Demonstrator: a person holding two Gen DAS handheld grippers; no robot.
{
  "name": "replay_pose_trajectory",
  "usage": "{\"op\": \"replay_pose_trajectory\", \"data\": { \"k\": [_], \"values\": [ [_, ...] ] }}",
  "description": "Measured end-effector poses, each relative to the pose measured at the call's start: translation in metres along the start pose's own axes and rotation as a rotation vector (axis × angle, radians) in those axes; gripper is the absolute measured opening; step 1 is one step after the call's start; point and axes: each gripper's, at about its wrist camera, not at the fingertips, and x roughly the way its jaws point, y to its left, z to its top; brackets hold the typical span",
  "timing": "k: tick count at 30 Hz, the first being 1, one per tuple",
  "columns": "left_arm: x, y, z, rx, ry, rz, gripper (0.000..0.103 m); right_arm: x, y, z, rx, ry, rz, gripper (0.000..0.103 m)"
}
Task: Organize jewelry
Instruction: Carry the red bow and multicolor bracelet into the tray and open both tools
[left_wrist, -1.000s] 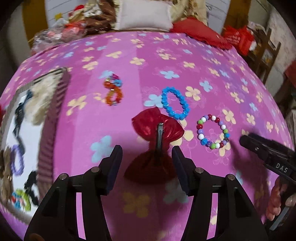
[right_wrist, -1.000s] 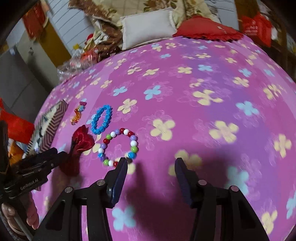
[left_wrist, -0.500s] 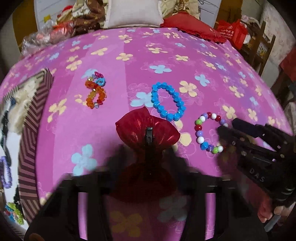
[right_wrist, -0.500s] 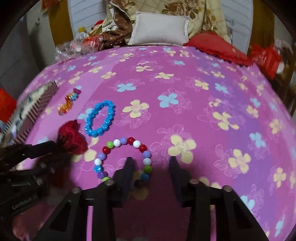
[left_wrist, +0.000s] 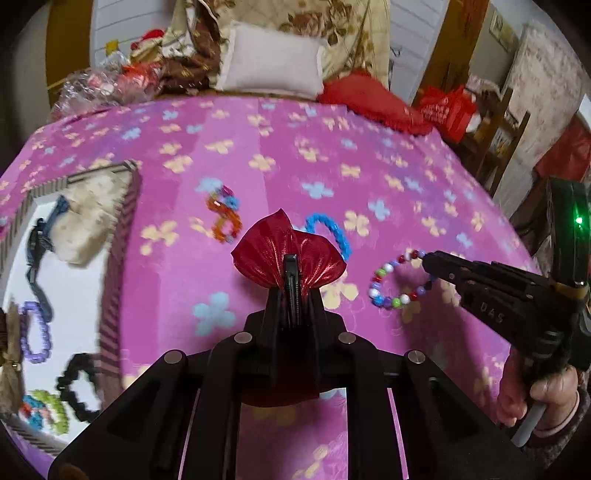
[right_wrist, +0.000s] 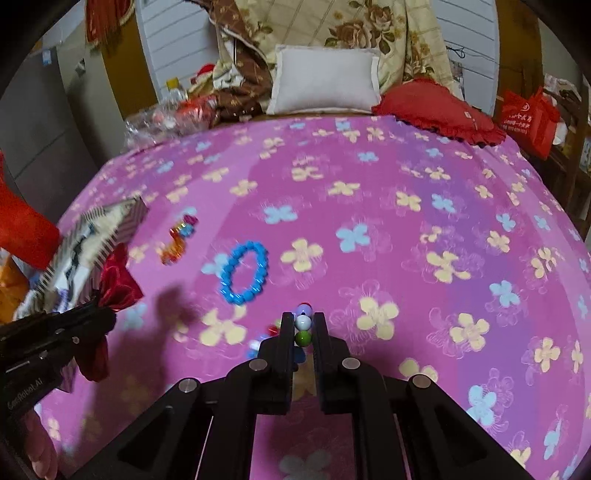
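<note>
My left gripper (left_wrist: 291, 291) is shut on a red bow hair clip (left_wrist: 288, 254) and holds it above the pink flowered bedspread (left_wrist: 332, 147); the clip also shows in the right wrist view (right_wrist: 118, 284). My right gripper (right_wrist: 303, 325) is shut on a multicoloured bead bracelet (right_wrist: 303, 323), which also shows in the left wrist view (left_wrist: 395, 280). A blue bead bracelet (right_wrist: 244, 272) and an orange-and-pink bead piece (right_wrist: 179, 238) lie on the bedspread. A striped jewelry box (left_wrist: 122, 258) at the left holds several pieces.
A white pillow (right_wrist: 325, 83), a red cushion (right_wrist: 439, 112) and piled fabric lie at the far edge of the bed. A red bag (right_wrist: 528, 118) and a wooden chair (left_wrist: 495, 140) stand at the right.
Both grippers have closed: the left on the red bow clip, the right on the multicoloured bracelet. Both have lifted off the bedspread with their pieces.
</note>
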Motion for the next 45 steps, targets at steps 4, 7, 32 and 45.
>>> {"op": "replay_pose_trajectory", "data": {
  "k": [4, 7, 32, 45],
  "values": [
    [-0.024, 0.022, 0.003, -0.042, -0.050, 0.000, 0.012, -0.015, 0.002, 0.007, 0.015, -0.010, 0.004, 0.009],
    [-0.038, 0.043, 0.008, -0.073, -0.080, 0.018, 0.013, -0.025, 0.011, 0.012, 0.002, -0.017, 0.004, 0.009],
    [-0.037, 0.285, 0.028, -0.421, -0.068, 0.375, 0.013, 0.017, 0.287, 0.052, -0.310, 0.078, 0.288, 0.008],
    [-0.024, 0.309, 0.017, -0.502, -0.007, 0.348, 0.021, 0.099, 0.320, 0.037, -0.292, 0.223, 0.252, 0.008]
  ]
}}
